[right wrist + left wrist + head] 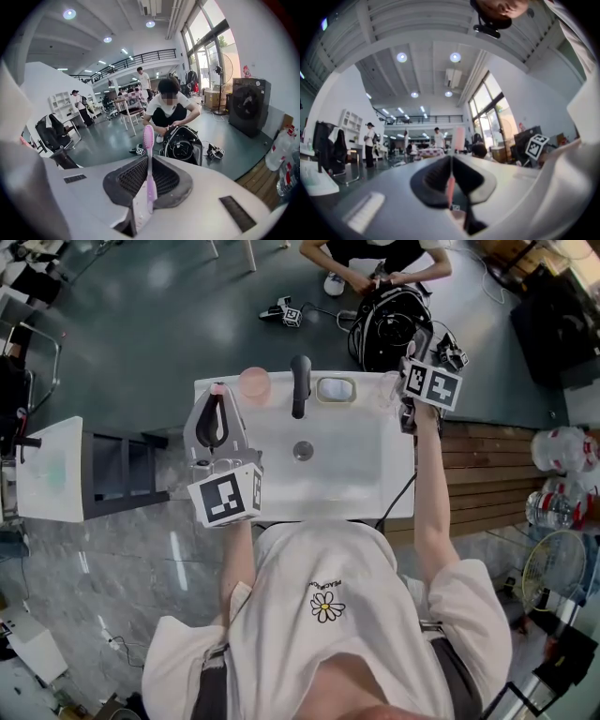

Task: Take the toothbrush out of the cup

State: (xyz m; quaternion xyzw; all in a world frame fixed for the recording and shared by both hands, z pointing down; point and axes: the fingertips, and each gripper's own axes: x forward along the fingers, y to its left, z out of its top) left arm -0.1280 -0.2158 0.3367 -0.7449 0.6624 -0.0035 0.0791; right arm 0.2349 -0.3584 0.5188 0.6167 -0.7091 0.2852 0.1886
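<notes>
Daisy-print white shirt (326,606) closest to the head camera, a person stood over a white sink (342,474) with a gripper in each hand. From above, the left gripper (217,401) pointed at the back rim just beside a pink cup (254,383), left of the dark faucet (300,385). The right gripper (422,367) was held at the sink's far right corner, well apart from the cup. Whether anything was left in the cup could not be told from above.

Seen from the left gripper view, that gripper's jaws were pressed together on a thin pink handle (450,187) ending in a pale block. It was too blurred to say whether this was a second brush.

Seen from the right gripper view, the jaws pinched a lilac-pink toothbrush (149,168) by its handle. It stood upright, with its head clear above them and open floor beyond, where a crouching person (168,110) tended a backpack.

On this evidence the brush was out of the cup and the removal looked complete. Only setting it down appeared to be left.
</notes>
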